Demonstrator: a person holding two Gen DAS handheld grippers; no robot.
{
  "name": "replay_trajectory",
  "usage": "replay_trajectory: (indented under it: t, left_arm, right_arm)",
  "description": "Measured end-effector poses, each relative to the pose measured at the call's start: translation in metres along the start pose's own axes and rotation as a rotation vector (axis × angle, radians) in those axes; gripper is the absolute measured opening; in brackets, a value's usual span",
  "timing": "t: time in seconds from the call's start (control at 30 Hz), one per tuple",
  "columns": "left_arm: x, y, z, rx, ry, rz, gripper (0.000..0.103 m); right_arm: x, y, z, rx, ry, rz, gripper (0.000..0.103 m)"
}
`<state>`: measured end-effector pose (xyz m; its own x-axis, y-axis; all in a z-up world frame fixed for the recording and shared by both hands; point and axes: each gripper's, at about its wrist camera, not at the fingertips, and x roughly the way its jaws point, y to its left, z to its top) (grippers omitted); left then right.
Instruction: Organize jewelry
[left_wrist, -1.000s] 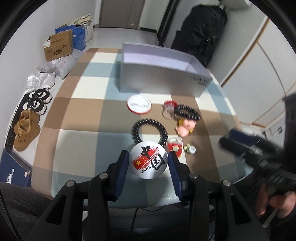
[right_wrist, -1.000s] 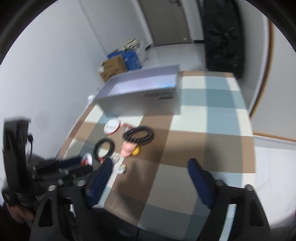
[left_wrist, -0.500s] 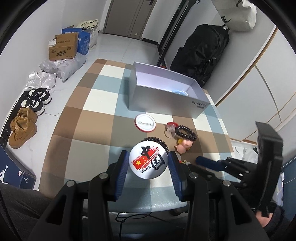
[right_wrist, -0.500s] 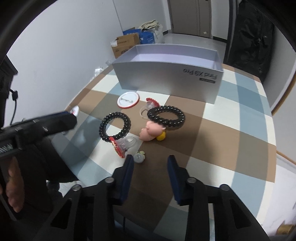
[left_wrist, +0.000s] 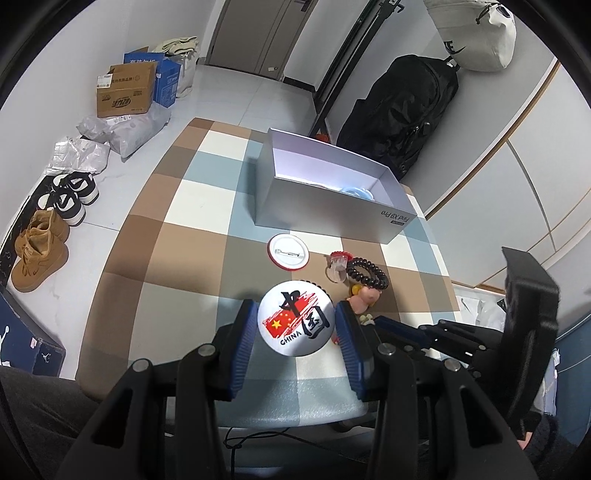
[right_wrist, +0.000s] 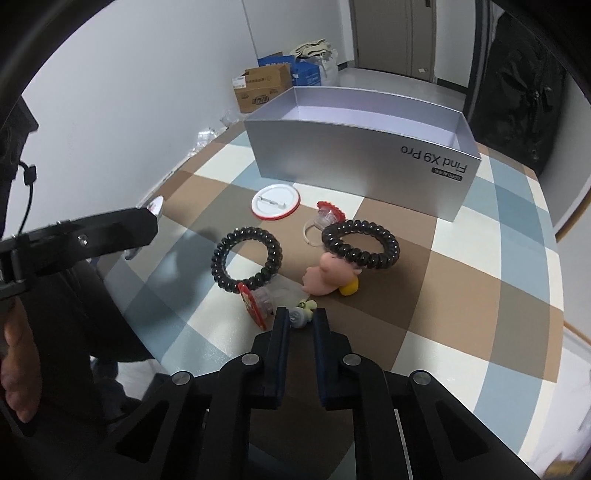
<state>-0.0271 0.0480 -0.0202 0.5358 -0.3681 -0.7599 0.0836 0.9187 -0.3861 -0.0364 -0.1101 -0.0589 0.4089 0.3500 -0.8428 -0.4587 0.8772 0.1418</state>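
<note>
Lighting: even, moderately bright indoor light from overhead; soft short shadows beside the silver box (left_wrist: 325, 206) and under the coiled bands. Image quality: both views sharp at centre, strong fisheye bending with black vignette at the rims. Slight blur at the right view's lower right edge.

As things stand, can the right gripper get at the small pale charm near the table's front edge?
Probably yes: the right gripper already brackets the small pale charm, nothing between them.
</note>
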Motion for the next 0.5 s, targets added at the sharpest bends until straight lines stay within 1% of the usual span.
replay_trajectory:
  t: [0.23, 0.4, 0.5]
  left_arm:
    - [-0.003, -0.006, 0.012, 0.001, -0.017, -0.001, 0.037]
    - [-0.001, -0.015, 0.032, 0.014, -0.031, 0.0, 0.037]
    - [0.002, -0.024, 0.05, 0.042, -0.045, -0.002, 0.037]
  right_arm:
    - [-0.025, -0.017, 0.009, 0.089, -0.075, 0.058, 0.011]
    - [-0.049, -0.026, 0.028, 0.107, -0.139, 0.105, 0.011]
    - [-0.06, -0.033, 0.044, 0.109, -0.166, 0.109, 0.011]
